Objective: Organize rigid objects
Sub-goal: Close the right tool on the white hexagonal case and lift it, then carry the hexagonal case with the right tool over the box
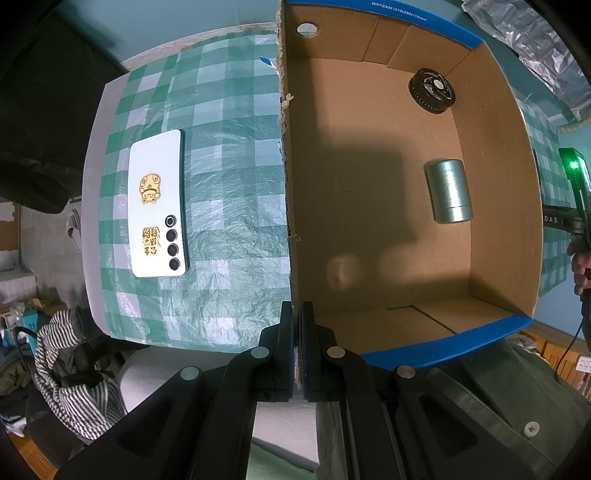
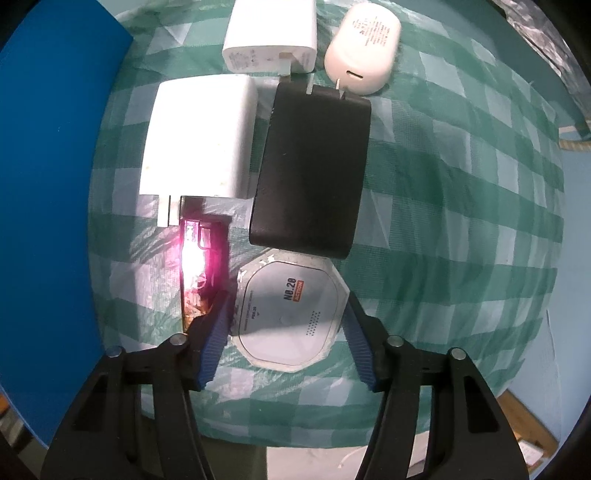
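Observation:
In the left wrist view, an open cardboard box [image 1: 495, 206] holds a black round fan-like part [image 1: 431, 91] and a silver cylinder [image 1: 448, 190]. A white phone [image 1: 158, 205] lies face down on the checked cloth, left of the box. My left gripper [image 1: 298, 314] is shut and empty over the box's near left corner. In the right wrist view, my right gripper [image 2: 286, 317] is open, its fingers on either side of a grey octagonal device [image 2: 290, 310] marked "NO.20". Beyond it lie a black adapter [image 2: 312, 170] and a white charger [image 2: 199, 136].
Two more white chargers [image 2: 271, 35] [image 2: 364, 46] lie at the far edge. A small glowing pink object [image 2: 201, 266] lies left of the octagon. The box's blue outer wall [image 2: 48, 184] stands at the left. The green checked cloth [image 2: 461, 229] covers the table.

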Action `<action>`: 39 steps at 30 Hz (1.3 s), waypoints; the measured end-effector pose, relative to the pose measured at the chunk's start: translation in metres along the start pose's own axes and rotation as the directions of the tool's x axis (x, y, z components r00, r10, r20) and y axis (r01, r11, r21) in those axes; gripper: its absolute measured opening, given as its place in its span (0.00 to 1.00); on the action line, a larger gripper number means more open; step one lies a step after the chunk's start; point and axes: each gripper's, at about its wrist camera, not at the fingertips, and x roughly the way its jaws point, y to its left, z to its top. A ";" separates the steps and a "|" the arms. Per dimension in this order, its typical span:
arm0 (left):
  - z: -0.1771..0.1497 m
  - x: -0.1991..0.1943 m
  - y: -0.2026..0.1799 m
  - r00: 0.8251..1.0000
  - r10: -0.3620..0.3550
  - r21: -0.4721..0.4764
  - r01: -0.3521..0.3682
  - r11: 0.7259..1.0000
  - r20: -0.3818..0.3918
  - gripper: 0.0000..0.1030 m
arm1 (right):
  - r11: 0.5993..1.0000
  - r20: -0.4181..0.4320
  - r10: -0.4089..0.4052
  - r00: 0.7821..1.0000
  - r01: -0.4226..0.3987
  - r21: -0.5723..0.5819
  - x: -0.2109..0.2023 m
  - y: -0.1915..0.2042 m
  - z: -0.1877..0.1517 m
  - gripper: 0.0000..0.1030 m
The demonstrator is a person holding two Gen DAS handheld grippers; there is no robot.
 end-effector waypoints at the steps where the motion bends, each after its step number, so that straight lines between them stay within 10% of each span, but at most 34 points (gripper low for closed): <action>1: 0.000 0.000 0.000 1.000 0.000 0.001 0.000 1.000 0.000 0.03 | 1.000 0.001 0.000 1.000 0.000 -0.004 0.000 -0.002 -0.001 0.56; 39: 0.002 0.001 0.000 1.000 0.005 0.009 -0.005 1.000 -0.001 0.03 | 0.974 0.173 0.084 0.981 -0.045 -0.221 -0.152 0.048 0.020 0.55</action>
